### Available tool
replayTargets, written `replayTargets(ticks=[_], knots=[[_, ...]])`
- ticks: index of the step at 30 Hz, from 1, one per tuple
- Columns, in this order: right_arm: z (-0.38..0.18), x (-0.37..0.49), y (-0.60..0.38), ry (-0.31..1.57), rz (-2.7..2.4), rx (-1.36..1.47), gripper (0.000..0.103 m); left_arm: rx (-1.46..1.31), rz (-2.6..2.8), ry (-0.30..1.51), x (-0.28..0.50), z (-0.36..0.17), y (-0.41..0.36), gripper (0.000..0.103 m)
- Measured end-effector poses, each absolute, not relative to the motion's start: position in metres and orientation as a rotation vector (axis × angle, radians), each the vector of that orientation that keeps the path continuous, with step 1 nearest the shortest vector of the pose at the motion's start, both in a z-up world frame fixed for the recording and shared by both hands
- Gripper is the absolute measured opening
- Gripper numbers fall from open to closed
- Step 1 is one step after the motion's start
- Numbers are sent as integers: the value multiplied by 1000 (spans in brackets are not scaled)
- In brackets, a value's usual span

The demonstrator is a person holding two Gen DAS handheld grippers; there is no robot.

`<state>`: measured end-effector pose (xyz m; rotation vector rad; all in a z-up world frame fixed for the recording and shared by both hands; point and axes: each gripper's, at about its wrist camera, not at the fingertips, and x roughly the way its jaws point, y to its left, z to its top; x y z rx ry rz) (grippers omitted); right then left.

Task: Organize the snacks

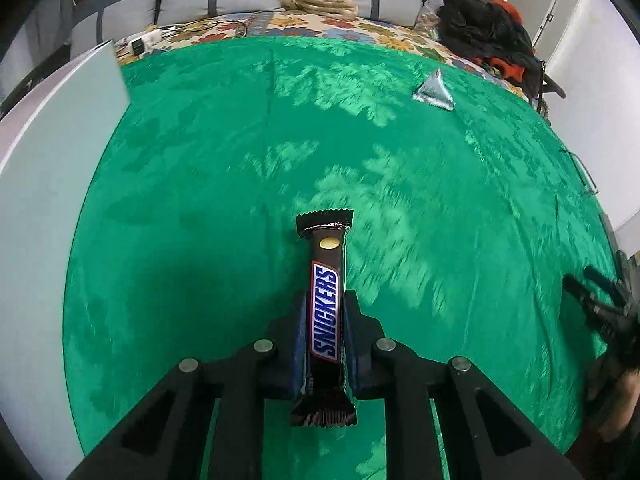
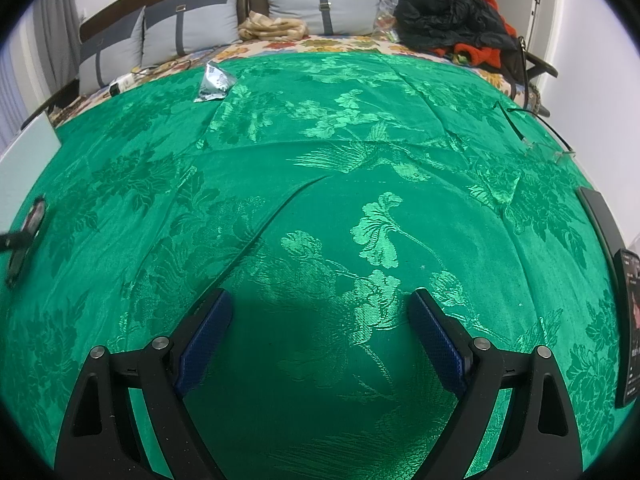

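Green floral cloth [image 1: 200,200] fills most of both views. In the left wrist view it shows motion blur; in the right wrist view it is sharp, with creases across the centre.

White panel [image 1: 48,152] runs down the left edge of the left wrist view; a sliver of it sits at the far left of the right wrist view too.

Grey cushions [image 2: 192,24] line the top of both frames, with a dark and orange clothes pile [image 2: 452,16] at upper right.

Left gripper [image 1: 325,300], bottom centre of its own view: jaws closed tight on a Snickers bar [image 1: 326,312], clamped on its long sides. The bar points away from the camera, its far crimped end sticking out past the fingertips toward frame centre and its near end poking out behind the pads.

Right gripper [image 2: 320,300], bottom of its own view: jaws spread wide, blue pads [image 2: 208,340] facing each other, holding nothing, only cloth between them.

Silver foil packet [image 1: 434,90] lies on the cloth, upper right in the left wrist view, upper left in the right wrist view, well apart from both grippers.

Dark phone-like slab [image 2: 630,328] at the right edge of the right wrist view.
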<state>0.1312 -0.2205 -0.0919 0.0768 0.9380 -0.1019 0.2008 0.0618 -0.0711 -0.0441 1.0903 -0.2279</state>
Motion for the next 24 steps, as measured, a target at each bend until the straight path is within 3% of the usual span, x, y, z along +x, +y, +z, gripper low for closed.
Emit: replayTargets(ticks=[4,6,7,9,18,24], knots=[[-92,131,-220,939,-103,78,93,-41,-216,1045,193,-78,62,23],[-92,131,-220,939,-103,78,93,-51,-228,1006,190,-81,61,43],[-92,131,-220,939,-103,78,93,-58,-238,998,191,-81,61,48],[-92,131,-220,939,-103,78,93,-16,-210,981,190,-85,57,77],[-92,131,-220,940,-103,78,93,42,-111,945,191,-96,64,103],[-92,131,-220,943,-106,79,93,41,-113,948,194,-98,65,103]])
